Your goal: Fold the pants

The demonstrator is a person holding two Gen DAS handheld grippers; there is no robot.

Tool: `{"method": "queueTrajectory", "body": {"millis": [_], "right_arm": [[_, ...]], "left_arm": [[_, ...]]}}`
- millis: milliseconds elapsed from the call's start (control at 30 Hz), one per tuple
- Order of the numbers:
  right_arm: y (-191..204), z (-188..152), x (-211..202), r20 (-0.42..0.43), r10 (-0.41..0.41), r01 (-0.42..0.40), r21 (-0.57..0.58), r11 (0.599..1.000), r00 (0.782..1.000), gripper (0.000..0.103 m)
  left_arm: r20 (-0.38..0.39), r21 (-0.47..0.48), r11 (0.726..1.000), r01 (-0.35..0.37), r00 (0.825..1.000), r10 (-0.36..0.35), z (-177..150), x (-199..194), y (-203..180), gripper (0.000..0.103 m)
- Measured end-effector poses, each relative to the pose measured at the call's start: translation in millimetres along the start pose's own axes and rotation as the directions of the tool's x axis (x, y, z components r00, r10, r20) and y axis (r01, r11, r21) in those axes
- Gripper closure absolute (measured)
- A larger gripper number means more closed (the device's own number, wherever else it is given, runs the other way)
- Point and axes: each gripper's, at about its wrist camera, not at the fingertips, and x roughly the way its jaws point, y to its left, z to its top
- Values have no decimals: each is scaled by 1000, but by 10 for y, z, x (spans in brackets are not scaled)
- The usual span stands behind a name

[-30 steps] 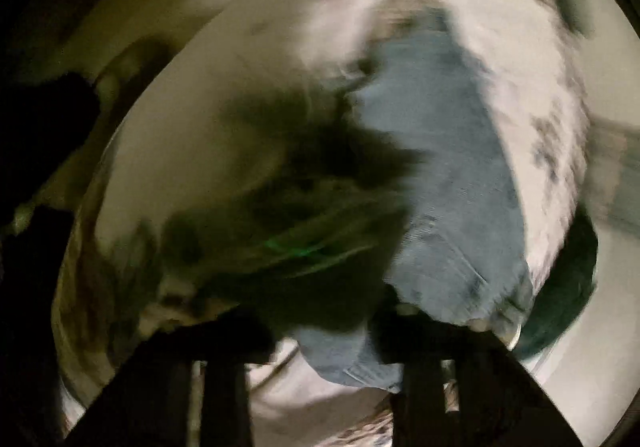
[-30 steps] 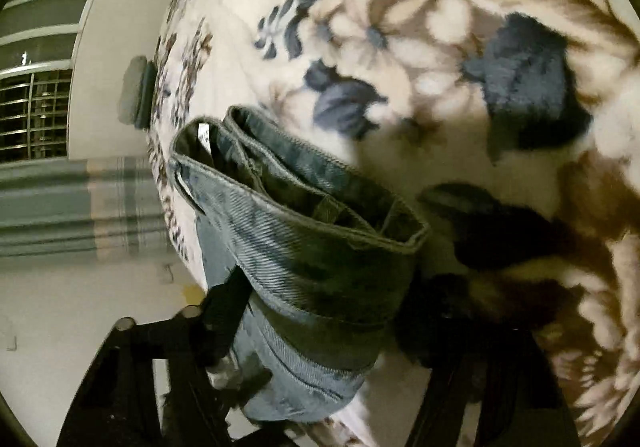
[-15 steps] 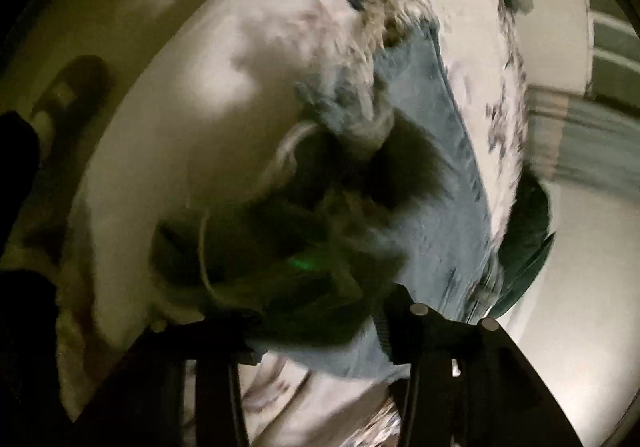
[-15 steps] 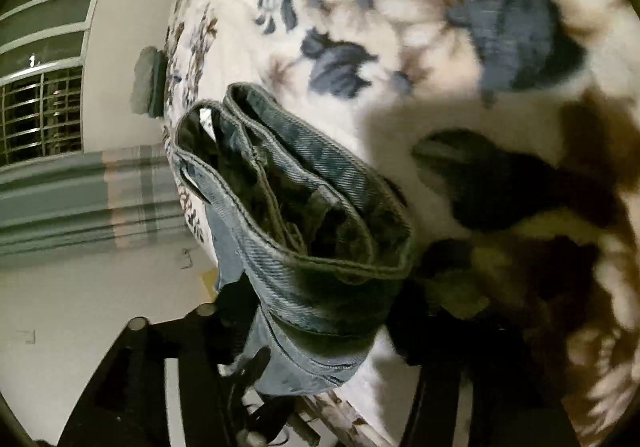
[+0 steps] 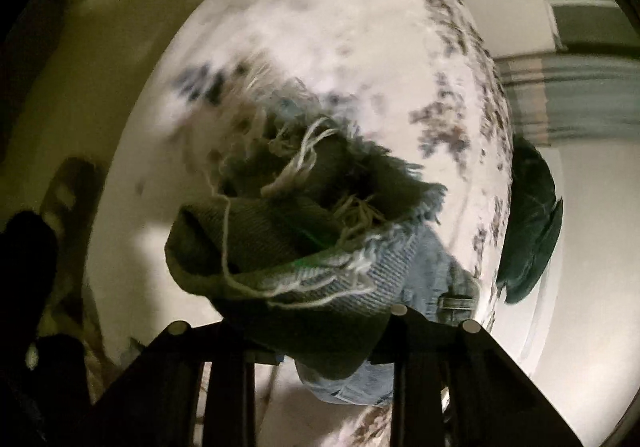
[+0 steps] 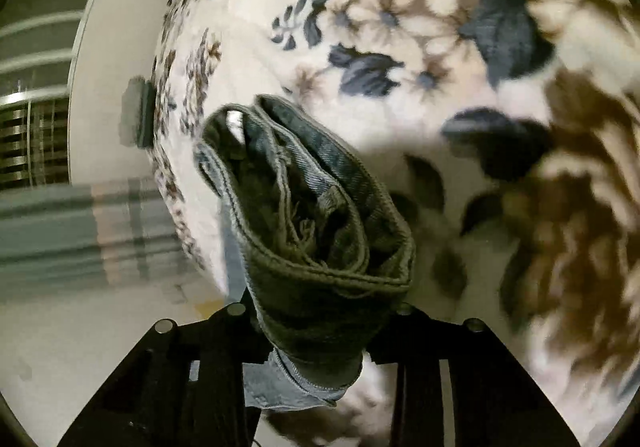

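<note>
the frayed hem of the pants (image 5: 304,247) is pinched by the left gripper (image 5: 316,331), pointed away from the fingers. the waistband is clamped by the right gripper (image 6: 320,327), above the floral blanket (image 6: 460,59).

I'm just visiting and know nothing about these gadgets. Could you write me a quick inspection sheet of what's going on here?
Surface: floral blanket, white with blue and brown flowers, covering a bed.
Job's things: jeans; frayed hem in the left view, waistband in the right view.
Clutter: dark green cushion at the bed's edge.
Grippers: left tool shut on the frayed hem; right tool shut on the waistband.
Cables: nothing seen.
Surroundings: pale floor, striped curtain, window grille; dim lighting.
</note>
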Motion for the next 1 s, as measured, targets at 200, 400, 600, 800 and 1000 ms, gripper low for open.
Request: {"method": "queueTrajectory", "body": {"millis": [200, 400, 600, 800, 1000], "right_arm": [[480, -11, -638, 54, 64, -68, 67, 995, 996, 71], [785, 310, -1514, 204, 123, -147, 108, 983, 971, 72], [600, 850, -2657, 487, 136, -242, 162, 956, 863, 72], [-179, 1275, -3217, 691, 32, -281, 251, 926, 722, 72], [-1202, 1292, -2676, 700, -55, -349, 421, 837, 712, 72]], "left_arm": [[-35, 149, 989, 13, 999, -8, 246, -345, -840, 80], [-128, 294, 947, 128, 987, -94, 305, -119, -2083, 80], [-330, 419, 843, 338, 921, -205, -148, 782, -3495, 80], [-571, 496, 717, 490, 806, -155, -920, 2220, -4193, 80], [-608, 605, 685, 406, 791, 68, -1220, 3165, -3744, 80]]}}
